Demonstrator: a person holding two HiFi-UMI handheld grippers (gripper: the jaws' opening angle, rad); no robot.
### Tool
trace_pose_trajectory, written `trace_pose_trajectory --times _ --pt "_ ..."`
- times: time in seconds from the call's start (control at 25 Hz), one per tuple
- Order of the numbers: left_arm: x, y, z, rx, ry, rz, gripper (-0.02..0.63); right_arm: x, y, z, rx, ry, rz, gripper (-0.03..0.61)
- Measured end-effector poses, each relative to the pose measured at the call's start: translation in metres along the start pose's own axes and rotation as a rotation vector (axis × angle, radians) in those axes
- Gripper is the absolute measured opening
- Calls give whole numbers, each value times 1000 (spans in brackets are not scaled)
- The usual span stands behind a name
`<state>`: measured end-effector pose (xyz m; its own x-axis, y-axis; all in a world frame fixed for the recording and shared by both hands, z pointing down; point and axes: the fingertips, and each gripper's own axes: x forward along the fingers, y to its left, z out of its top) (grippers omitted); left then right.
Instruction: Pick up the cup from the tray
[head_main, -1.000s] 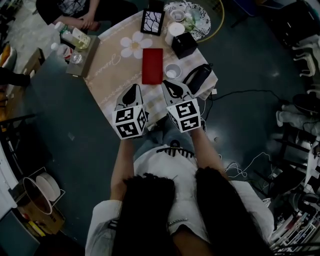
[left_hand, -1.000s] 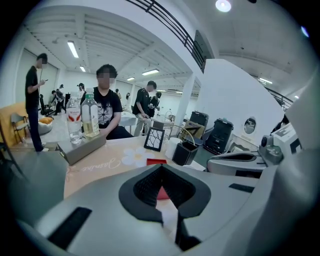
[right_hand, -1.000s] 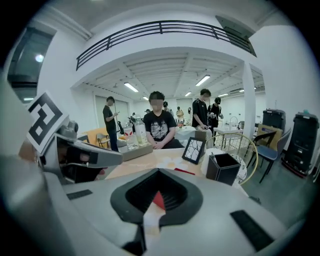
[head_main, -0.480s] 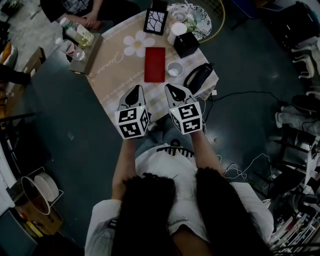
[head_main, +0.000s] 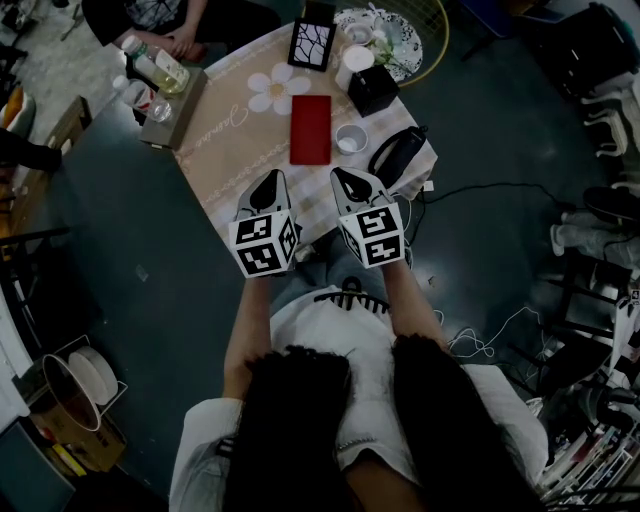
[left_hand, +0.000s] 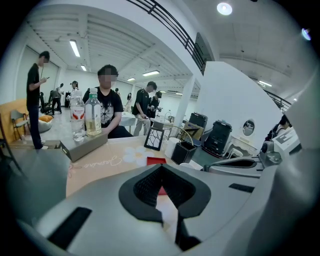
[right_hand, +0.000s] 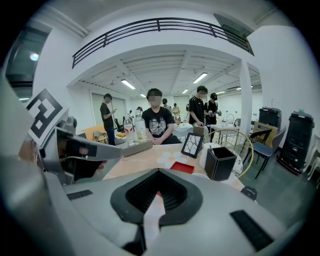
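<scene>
- A table (head_main: 225, 140) under a beige cloth printed with a white flower fills the upper middle of the head view; a seated person (head_main: 160, 25) waits at its far side
- The left gripper (head_main: 268, 185) and right gripper (head_main: 347, 185) hover side by side over the table's near edge, both slanting down toward the middle of the cloth; against a second ago they have hardly stirred and only the head view has drifted a touch, so the reach for the cup looks not yet begun
- Each gripper's own view shows its jaws drawn together with nothing clamped between them, only a sliver of red glimpsed beyond the pads; they would need to spread before any grasp
- A grey tray (head_main: 172, 105) at the table's left edge carries bottles (head_main: 150, 68) and a glass (head_main: 157, 110)
- A red tray (head_main: 311, 129) lies flat mid-table, bare on top
- The cup (head_main: 350, 138), small and white, stands upright on the cloth just beside the red tray's right edge, not on it; it is ahead of the right gripper and apart from it, and that gripper seems the better placed to take it
</scene>
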<state>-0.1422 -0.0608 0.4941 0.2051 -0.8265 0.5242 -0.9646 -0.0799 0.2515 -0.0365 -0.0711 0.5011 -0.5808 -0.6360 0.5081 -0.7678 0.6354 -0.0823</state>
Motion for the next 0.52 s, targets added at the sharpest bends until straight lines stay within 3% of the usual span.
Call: trace_pose_trajectory --times 0.52 --pt "-4 3 -14 3 18 0 8 -5 -5 -14 9 28 -20 6"
